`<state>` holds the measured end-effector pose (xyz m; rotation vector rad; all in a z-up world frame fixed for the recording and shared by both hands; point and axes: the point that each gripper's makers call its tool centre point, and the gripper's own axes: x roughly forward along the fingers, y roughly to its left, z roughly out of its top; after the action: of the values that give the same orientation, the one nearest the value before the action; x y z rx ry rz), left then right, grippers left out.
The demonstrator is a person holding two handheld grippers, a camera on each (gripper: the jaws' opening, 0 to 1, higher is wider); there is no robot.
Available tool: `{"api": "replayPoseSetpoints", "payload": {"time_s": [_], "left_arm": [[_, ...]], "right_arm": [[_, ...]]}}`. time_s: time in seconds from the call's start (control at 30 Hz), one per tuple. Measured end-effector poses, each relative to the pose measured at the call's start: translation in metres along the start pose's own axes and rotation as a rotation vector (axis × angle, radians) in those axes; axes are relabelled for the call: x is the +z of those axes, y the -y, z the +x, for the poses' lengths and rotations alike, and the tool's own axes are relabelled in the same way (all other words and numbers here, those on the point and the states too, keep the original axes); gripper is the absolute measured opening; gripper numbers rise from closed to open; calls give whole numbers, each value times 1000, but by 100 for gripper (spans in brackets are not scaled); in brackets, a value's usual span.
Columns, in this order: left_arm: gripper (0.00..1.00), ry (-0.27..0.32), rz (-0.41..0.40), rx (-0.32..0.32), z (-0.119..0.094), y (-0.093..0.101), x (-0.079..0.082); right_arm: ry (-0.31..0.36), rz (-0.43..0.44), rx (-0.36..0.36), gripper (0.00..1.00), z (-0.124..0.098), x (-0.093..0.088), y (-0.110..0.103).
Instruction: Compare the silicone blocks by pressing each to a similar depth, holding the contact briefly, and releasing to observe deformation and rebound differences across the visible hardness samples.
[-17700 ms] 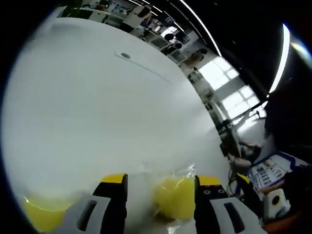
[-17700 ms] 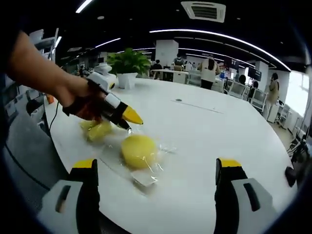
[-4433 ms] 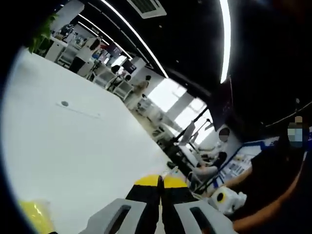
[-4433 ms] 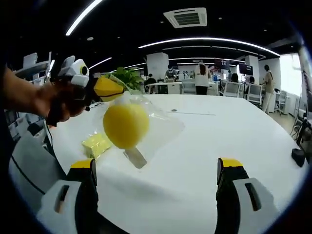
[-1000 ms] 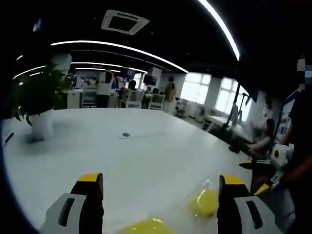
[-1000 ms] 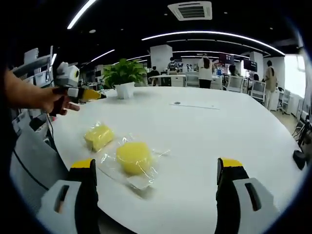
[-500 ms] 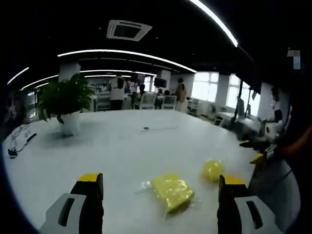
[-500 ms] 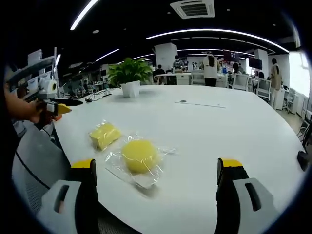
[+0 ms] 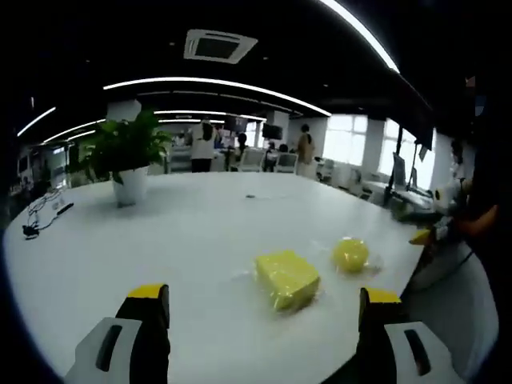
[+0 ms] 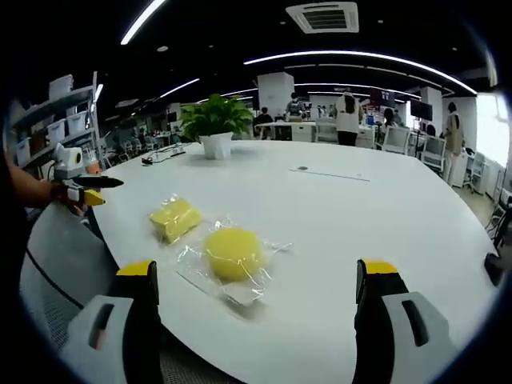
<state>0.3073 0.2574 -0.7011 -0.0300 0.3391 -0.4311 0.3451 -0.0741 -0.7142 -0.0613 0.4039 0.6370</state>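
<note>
Two yellow silicone blocks lie in clear bags on the white table point(image 10: 360, 208). The round block point(image 10: 232, 254) is nearer my right gripper point(image 10: 258, 272), which hangs open and empty above the table's edge. The square block point(image 10: 174, 218) lies just left of it. My left gripper point(image 10: 84, 188) is off the table's left edge, held in a hand. In the left gripper view the square block point(image 9: 286, 280) sits ahead of my open, empty left gripper point(image 9: 262, 294), and the round block point(image 9: 350, 254) lies beyond it to the right. My right gripper point(image 9: 420, 236) shows at the far right.
A potted plant point(image 10: 214, 120) in a white pot stands at the back of the table, with a dark cable point(image 10: 160, 156) beside it. A black object point(image 10: 496, 268) sits at the table's right edge. People and desks fill the office behind.
The left gripper, which earlier held the bagged round block in the air, has let it go and drawn back off the table's edge. Both blocks lie still. The right gripper has barely moved.
</note>
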Motion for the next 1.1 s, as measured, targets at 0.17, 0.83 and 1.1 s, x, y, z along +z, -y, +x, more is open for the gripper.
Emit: {"api": "replayPoseSetpoints", "payload": {"time_s": [0.17, 0.83, 1.1], "left_arm": [[100, -16, -4, -7, 3, 2, -5], [100, -14, -109, -2, 5, -4, -11], [100, -25, -114, 7, 5, -7, -14]], "right_arm": [[-2, 9, 10, 96, -1, -4, 0], [-6, 42, 2, 96, -1, -8, 1], [-18, 36, 27, 96, 3, -9, -2]]}}
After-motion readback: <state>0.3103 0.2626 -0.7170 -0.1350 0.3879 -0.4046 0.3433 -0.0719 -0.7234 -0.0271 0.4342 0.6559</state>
